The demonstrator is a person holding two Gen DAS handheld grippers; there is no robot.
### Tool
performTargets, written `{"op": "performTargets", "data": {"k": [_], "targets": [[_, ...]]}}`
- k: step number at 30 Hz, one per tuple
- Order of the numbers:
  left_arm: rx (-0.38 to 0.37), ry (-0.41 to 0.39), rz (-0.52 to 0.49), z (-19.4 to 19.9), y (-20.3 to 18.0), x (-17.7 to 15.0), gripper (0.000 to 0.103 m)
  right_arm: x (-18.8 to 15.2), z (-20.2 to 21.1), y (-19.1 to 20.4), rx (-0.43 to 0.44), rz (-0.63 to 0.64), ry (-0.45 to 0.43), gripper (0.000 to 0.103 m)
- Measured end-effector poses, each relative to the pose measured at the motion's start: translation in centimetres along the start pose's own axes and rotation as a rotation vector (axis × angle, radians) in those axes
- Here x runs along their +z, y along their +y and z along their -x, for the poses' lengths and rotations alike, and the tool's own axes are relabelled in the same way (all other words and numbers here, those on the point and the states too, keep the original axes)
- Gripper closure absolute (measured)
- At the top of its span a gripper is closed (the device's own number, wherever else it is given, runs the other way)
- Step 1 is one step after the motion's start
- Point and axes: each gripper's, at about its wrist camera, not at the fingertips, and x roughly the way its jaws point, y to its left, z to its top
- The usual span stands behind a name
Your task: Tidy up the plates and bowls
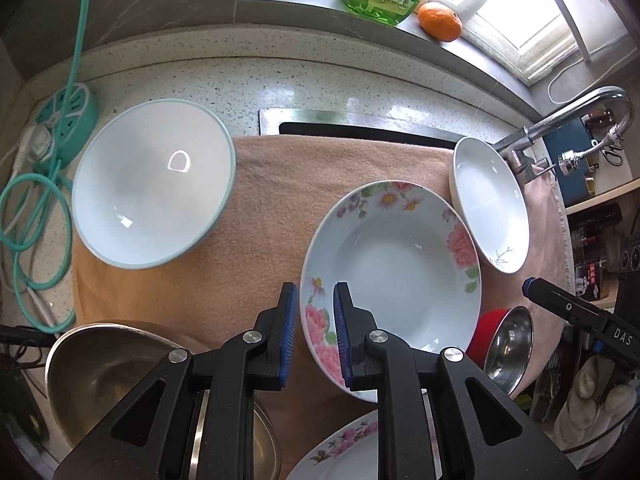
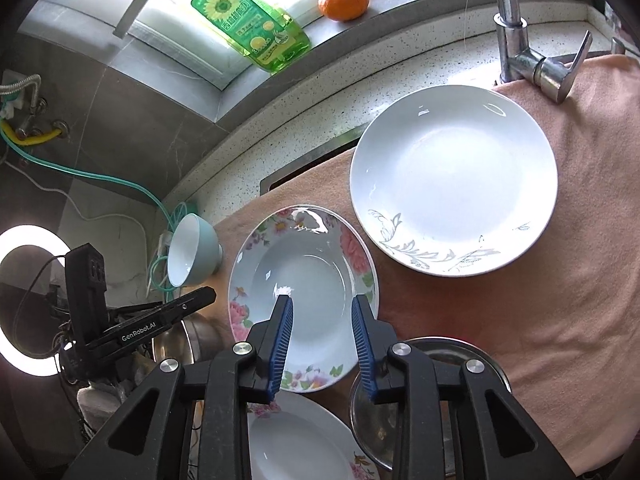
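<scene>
A floral deep plate (image 1: 400, 272) (image 2: 308, 280) lies on the peach towel (image 1: 272, 208). My left gripper (image 1: 315, 286) hovers over its left rim, jaws a narrow gap apart, and the rim shows through the gap. My right gripper (image 2: 321, 299) hangs open above the plate's right half, nothing pressed between its pads. A white plate with grey leaves (image 1: 492, 208) (image 2: 452, 176) sits beyond to the right. A pale blue bowl (image 1: 152, 192) (image 2: 188, 252) stands at the left. A second floral plate (image 1: 344, 448) (image 2: 300, 440) lies partly hidden under my fingers.
Steel bowls (image 1: 100, 368) (image 1: 510, 344) sit near the towel's front edge, the right one beside something red (image 1: 486, 332). A faucet (image 2: 516, 40) stands behind the white plate. A teal power strip (image 1: 68, 116) with cables lies far left. A detergent bottle (image 2: 248, 24) and an orange (image 2: 344, 0) rest on the sill.
</scene>
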Motion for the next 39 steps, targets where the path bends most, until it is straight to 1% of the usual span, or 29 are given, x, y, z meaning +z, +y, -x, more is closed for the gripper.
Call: {"op": "performTargets", "data": {"k": [4, 8, 11, 18, 33, 39], "targets": [[0.015, 0.009, -0.006, -0.6, -0.1, 0.1, 0.087, 0.6, -1.4, -0.4, -0.008, -0.006, 0.028, 0.079], [0.020, 0.023, 0.012, -1.4, 0.2, 0.4, 0.087, 1.1, -2.5, -0.5, -0.046, 0.013, 0.047, 0.079], [0.026, 0.028, 0.007, -1.6, 0.2, 0.5, 0.087, 1.3, -2.9, -0.8, -0.061, 0.011, 0.060, 0.081], [0.034, 0.035, 0.014, -2.1, 0.0, 0.7, 0.087, 1.6, -3.7, -1.4, -0.062, -0.011, 0.077, 0.082], [0.050, 0.058, -0.019, -3.1, -0.6, 0.9, 0.087, 1.9, -5.3, -1.9, -0.108, -0.008, 0.112, 0.084], [0.049, 0.064, -0.027, -3.4, -0.8, 1.0, 0.087, 2.0, -5.7, -2.1, -0.112, -0.009, 0.121, 0.086]]}}
